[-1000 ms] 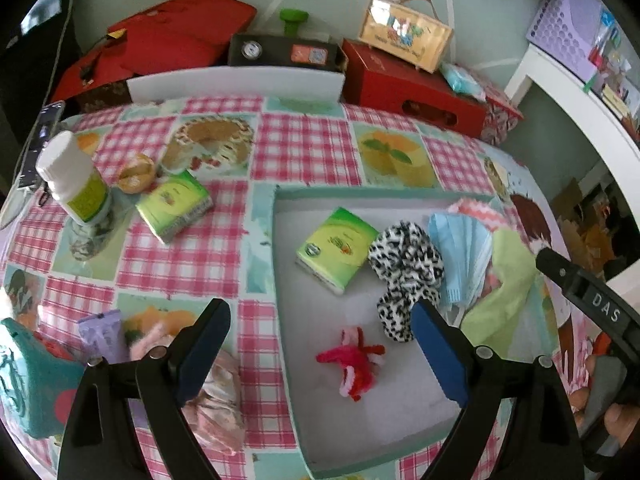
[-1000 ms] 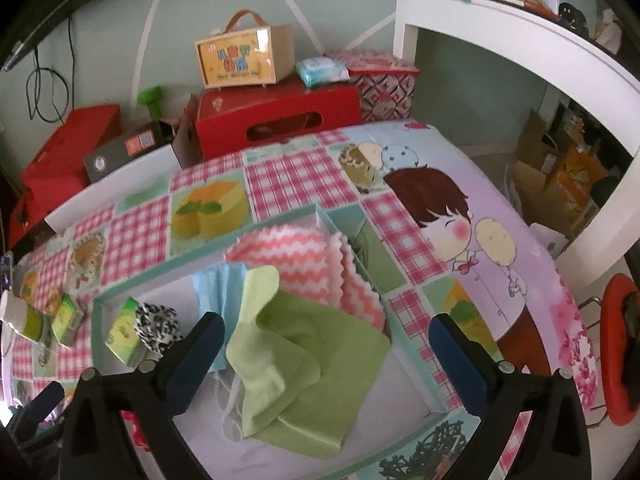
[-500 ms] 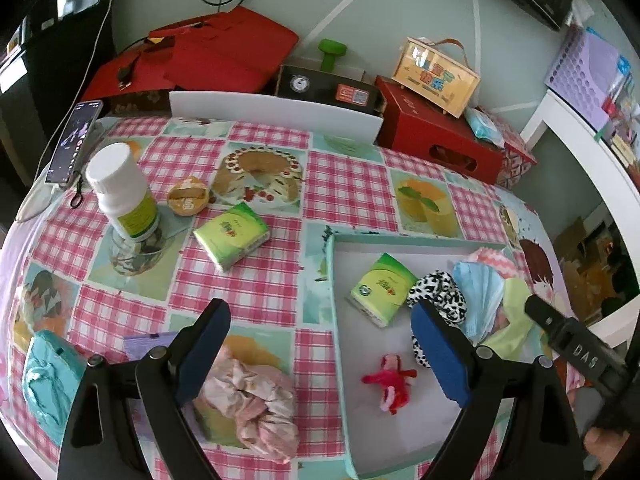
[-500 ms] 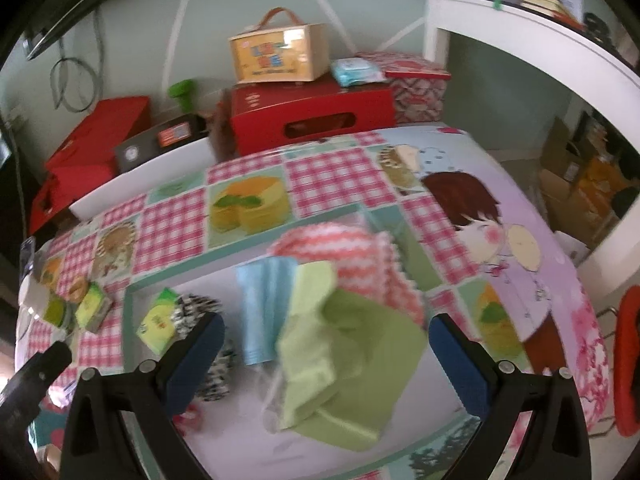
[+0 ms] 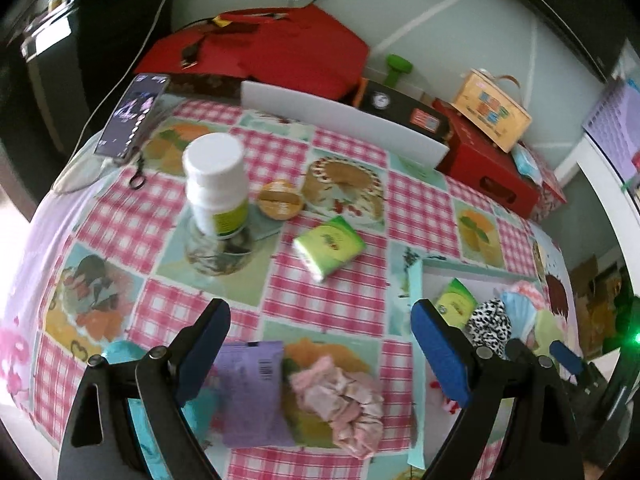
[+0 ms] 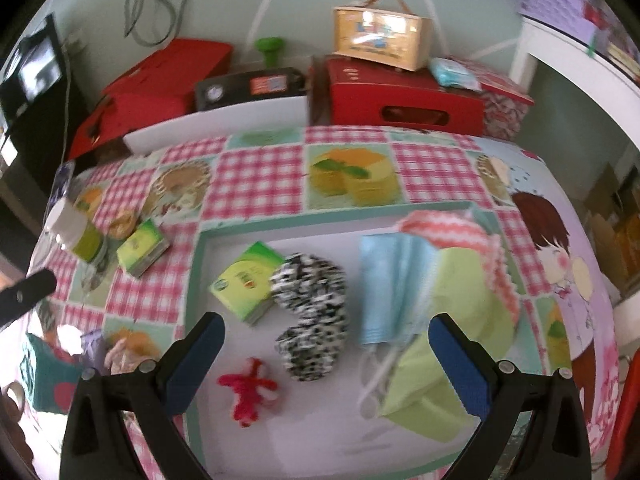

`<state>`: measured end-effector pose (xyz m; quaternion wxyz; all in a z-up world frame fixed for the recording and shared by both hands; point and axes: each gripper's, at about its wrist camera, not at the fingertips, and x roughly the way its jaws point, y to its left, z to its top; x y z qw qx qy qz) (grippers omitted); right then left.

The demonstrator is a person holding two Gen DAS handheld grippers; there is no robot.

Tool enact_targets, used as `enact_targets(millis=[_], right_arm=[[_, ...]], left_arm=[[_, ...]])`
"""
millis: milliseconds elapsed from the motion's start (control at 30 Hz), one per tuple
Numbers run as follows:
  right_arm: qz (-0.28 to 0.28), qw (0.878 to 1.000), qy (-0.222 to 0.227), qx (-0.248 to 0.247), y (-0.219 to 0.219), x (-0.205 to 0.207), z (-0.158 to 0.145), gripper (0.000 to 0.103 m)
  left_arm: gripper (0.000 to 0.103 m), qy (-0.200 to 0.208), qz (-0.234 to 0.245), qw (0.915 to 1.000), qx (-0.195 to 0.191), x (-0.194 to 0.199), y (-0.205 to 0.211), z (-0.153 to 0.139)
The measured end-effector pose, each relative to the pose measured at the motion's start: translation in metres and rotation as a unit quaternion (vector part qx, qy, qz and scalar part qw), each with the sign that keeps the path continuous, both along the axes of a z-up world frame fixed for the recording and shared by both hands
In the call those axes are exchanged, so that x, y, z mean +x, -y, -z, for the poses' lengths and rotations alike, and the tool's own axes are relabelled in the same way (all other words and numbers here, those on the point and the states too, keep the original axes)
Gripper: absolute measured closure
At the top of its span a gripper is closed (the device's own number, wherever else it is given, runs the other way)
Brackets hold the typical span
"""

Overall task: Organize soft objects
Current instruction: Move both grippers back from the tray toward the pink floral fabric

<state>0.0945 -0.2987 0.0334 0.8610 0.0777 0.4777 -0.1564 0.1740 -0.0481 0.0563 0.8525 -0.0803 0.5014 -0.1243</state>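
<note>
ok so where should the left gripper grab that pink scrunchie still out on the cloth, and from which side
Pinch the pink scrunchie across its bunched ruffles from straight above. It lies flat and crumpled on the tablecloth, so no edge stands up for a sideways grip. The open left gripper already hangs just over it. Stay on its right half, clear of the purple packet touching its left side; the tray sits further right.
</note>
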Motion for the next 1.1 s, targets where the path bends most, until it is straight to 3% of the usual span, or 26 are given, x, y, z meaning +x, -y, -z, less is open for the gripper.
enact_targets(millis=[233, 600, 800, 1100], right_arm=[[-0.046, 0.999, -0.008, -0.008, -0.034, 0.009, 0.005, 0.000], [-0.082, 0.997, -0.013, -0.005, -0.057, 0.015, 0.012, 0.000], [-0.099, 0.995, -0.008, 0.006, -0.071, 0.010, 0.010, 0.000], [-0.135, 0.991, -0.017, 0.015, -0.098, -0.007, 0.021, 0.000]], left_arm=[[0.011, -0.004, -0.024, 0.9997, 0.007, 0.004, -0.022, 0.000], [0.011, -0.009, -0.011, 0.9999, -0.007, 0.000, -0.023, -0.003], [0.011, -0.008, -0.014, 0.9998, -0.010, -0.015, -0.022, -0.006], [0.011, -0.015, -0.023, 0.9995, 0.012, -0.052, -0.020, 0.012]])
